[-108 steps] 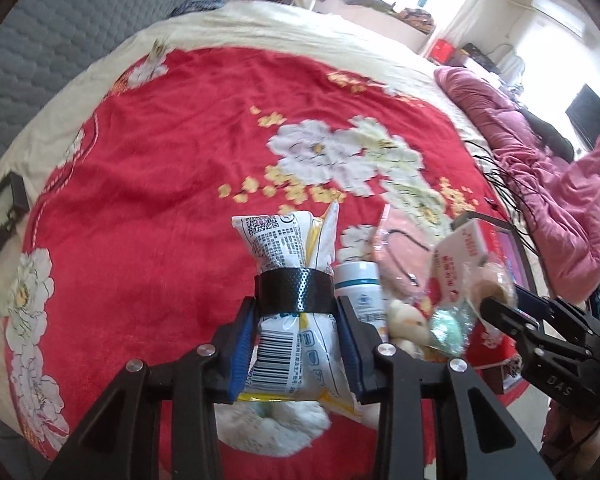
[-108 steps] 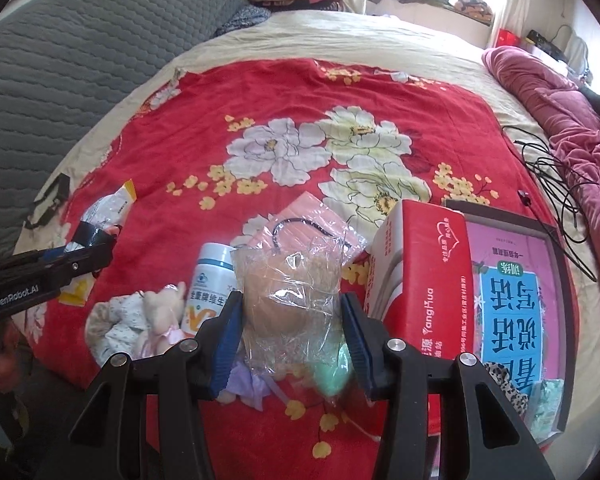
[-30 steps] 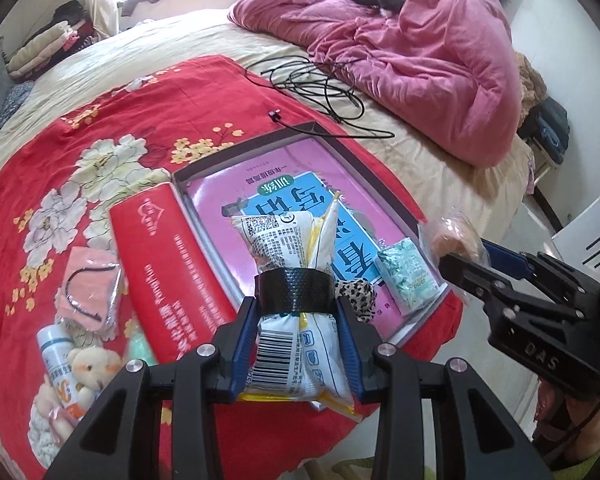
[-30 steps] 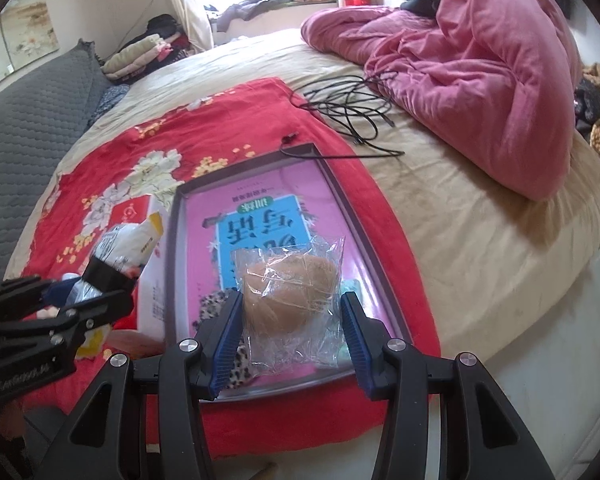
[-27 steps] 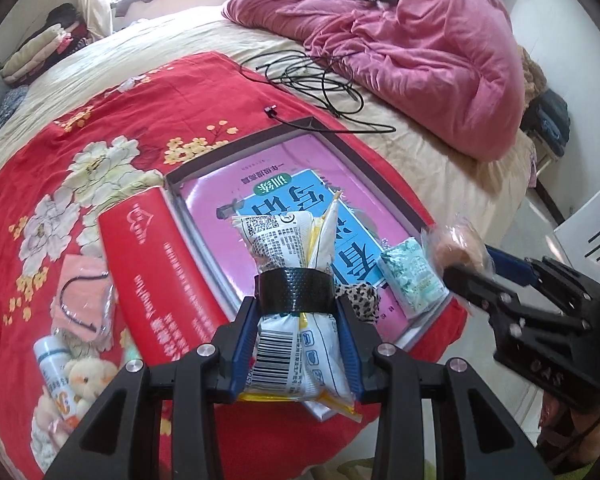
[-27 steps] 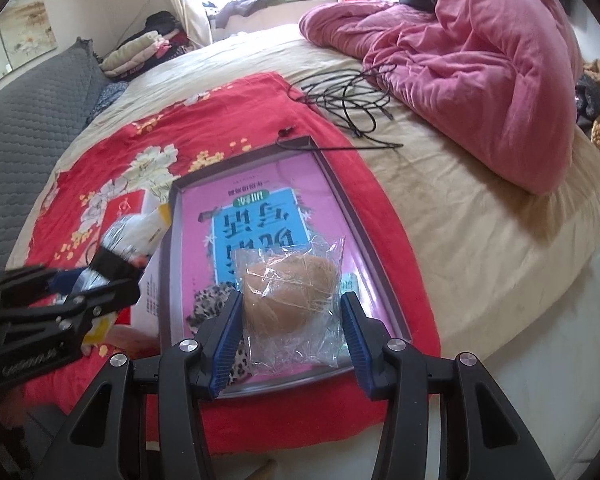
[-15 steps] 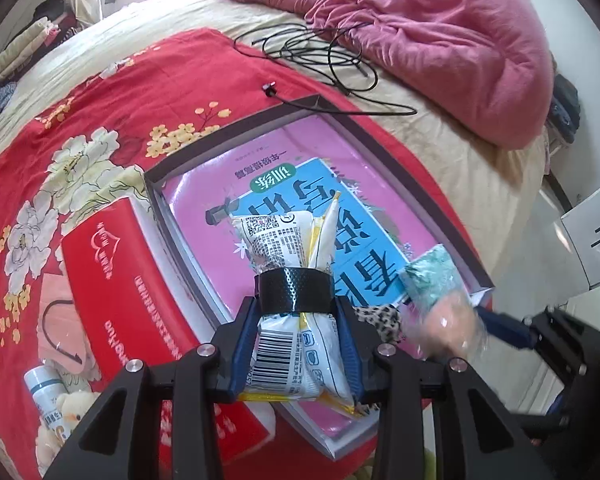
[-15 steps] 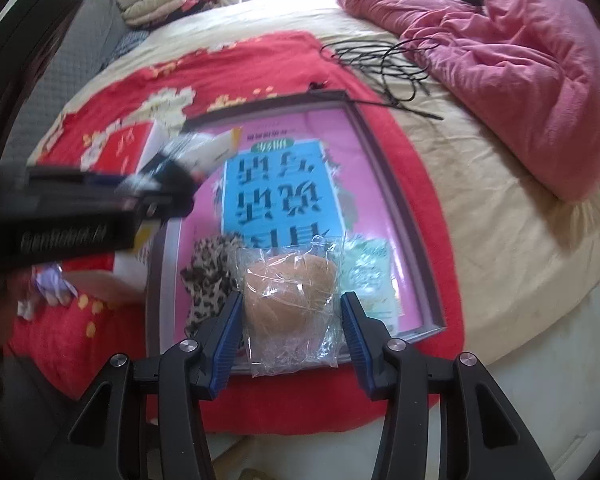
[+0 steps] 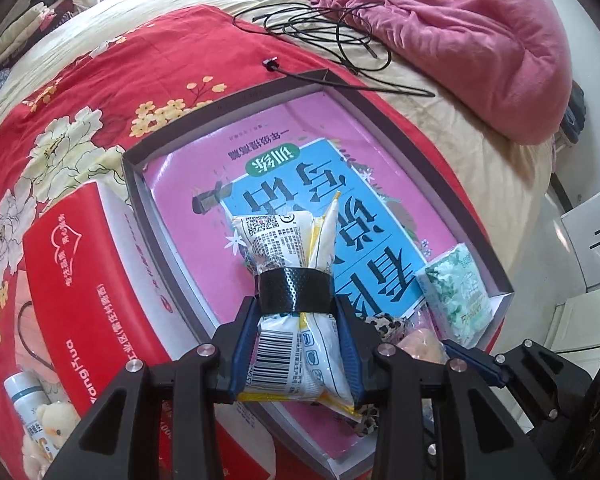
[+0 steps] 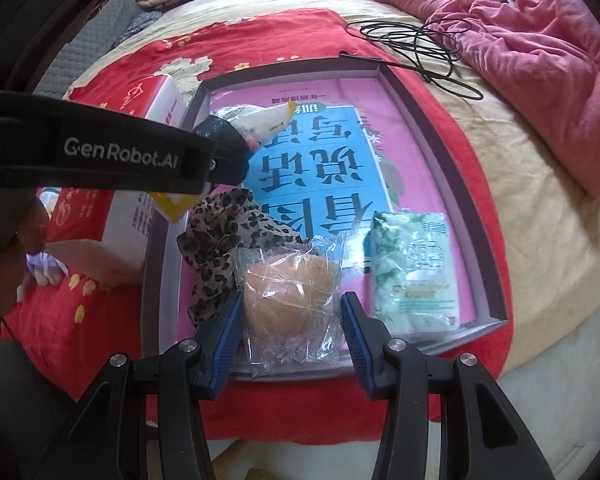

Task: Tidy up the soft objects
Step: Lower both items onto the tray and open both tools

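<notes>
**Both tools loaded above the grey-rimmed box**

While the left tool [image 9: 296, 344] clamps a white and yellow snack packet [image 9: 288, 288] at its black-banded waist, the right tool [image 10: 290, 320] grips a tan bun in clear wrap [image 10: 290, 292]; each pair of blue pads presses on its load, the jaws partly closed around it.

Both hang over a shallow box [image 10: 436, 152] with a grey rim, lying on the red flowered blanket [image 9: 100, 72] on the bed. A pink and blue printed sheet [image 10: 324, 168] covers the box floor. In the right wrist view the bun sits above the box's near edge, between a leopard-print cloth [image 10: 228, 236] on its left and a green and white tissue pack [image 10: 414, 272] on its right, both lying inside the box. Whether the bun's wrap touches the floor cannot be told.

From the same view the snack packet is over the box's left side, near the far corner, with the left tool's black arm crossing the frame.

Just beside the box's left wall stands a red and white carton [image 9: 84, 288]. Near the left wrist view's lower left corner are a small white bottle [image 9: 22, 396] and a plush toy [image 9: 56, 424]. Beyond the box lie a tangle of black cable [image 9: 328, 28] and a pink quilt [image 9: 460, 24].
</notes>
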Motion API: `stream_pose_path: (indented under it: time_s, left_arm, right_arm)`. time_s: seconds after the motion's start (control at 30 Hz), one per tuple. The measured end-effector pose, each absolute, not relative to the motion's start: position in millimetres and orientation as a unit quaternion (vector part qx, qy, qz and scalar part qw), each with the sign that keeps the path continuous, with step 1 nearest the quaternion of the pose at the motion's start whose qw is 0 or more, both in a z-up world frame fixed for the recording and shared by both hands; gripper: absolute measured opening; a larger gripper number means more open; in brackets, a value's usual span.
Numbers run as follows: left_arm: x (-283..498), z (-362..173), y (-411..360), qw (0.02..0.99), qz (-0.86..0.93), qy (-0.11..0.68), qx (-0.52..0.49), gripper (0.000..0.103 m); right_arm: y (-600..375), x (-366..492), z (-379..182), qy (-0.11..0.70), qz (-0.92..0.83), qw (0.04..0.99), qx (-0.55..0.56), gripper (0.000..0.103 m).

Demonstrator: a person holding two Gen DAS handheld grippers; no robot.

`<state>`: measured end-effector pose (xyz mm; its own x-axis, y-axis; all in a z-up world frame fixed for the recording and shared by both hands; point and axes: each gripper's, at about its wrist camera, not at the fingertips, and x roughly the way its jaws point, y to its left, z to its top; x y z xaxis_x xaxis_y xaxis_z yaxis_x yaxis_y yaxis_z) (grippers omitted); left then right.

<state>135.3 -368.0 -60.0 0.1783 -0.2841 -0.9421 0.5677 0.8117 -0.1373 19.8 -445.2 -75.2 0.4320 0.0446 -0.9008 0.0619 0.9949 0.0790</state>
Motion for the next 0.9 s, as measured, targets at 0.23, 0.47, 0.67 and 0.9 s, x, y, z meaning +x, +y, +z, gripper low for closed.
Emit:
stream_pose_path:
  time_s: [0.23, 0.47, 0.67, 0.9]
  left_arm:
    - [134, -61, -372, 0.760, -0.284, 0.571, 0.125, 0.039]
    - [131, -64, -380, 0.755, -0.295, 0.571, 0.130, 0.039]
    - [126, -70, -383, 0.746, -0.305, 0.578, 0.125, 0.040]
    - [121, -70, -384, 0.740, -0.321, 0.580, 0.116, 0.041]
  right_arm:
    - [-445, 21, -85, 0.534, -0.007, 0.844, 0.050, 0.052]
    - [-446, 16, -83, 0.538, -0.019, 0.842, 0.031, 0.061]
    - [-452, 10, -78, 0.535, -0.027, 0.844, 0.029, 0.063]
    - [-453, 4, -69, 0.528, -0.033, 0.848, 0.024, 0.064]
